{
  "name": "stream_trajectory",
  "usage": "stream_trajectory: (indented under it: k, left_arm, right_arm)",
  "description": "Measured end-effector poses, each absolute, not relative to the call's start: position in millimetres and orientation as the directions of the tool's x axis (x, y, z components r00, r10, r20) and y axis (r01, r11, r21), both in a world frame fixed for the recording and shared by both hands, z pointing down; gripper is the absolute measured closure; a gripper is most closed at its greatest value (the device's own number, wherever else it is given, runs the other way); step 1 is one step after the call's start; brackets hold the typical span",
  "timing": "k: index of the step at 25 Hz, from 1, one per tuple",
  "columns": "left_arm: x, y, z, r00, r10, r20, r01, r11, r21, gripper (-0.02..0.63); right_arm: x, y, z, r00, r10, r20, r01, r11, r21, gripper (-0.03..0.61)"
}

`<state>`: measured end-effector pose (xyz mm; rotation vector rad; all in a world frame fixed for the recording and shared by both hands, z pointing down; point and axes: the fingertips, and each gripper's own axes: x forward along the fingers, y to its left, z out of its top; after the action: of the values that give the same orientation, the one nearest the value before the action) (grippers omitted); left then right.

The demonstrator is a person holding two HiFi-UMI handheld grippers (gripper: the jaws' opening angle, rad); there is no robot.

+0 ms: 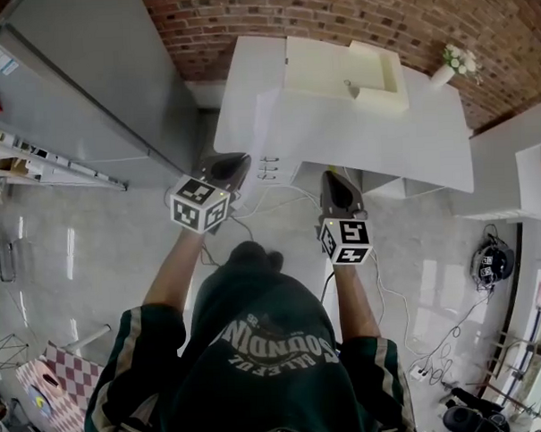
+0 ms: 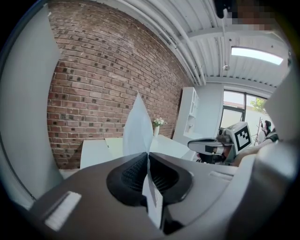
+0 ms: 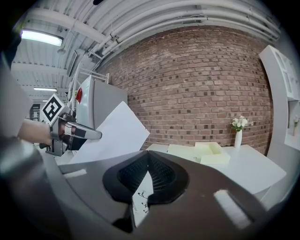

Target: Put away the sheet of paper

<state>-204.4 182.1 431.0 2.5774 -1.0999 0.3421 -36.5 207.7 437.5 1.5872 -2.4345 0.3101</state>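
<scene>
Right gripper view — flowers [image 3: 239, 123] in vase [image 3: 238, 139], sheet [image 3: 115, 133] pinched

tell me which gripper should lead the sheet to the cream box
Right, probably. The right gripper and left gripper are both shut on the sheet, but the right lines up almost straight with the cream box; the left is off to the side.

White sheet of paper [image 3: 117, 133], held up off any surface.
It stands tilted, one edge pinched in the left gripper [image 2: 148, 157], another in the right gripper [image 3: 147, 168]; small dark marks show there.
</scene>
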Motion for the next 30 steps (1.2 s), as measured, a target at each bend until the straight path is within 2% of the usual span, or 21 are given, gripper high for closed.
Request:
stream_trajectory:
  k: [14,30]
  left_arm:
    - [-139,144,437,0.723,-0.611,0.323,-0.683,-0.703,0.197,0.603]
    - [-87,20,450,0.742,-0.581,0.334,-0.661,-0.716,0.225,0.603]
  right_arm:
    - [9,182,444,-0.366,-0.885,0.288,-0.930,0.362,-0.068,0.578]
    - [51,62,449,-0.354,-0.885,0.302,-0.934,0.350,-0.069,0.578]
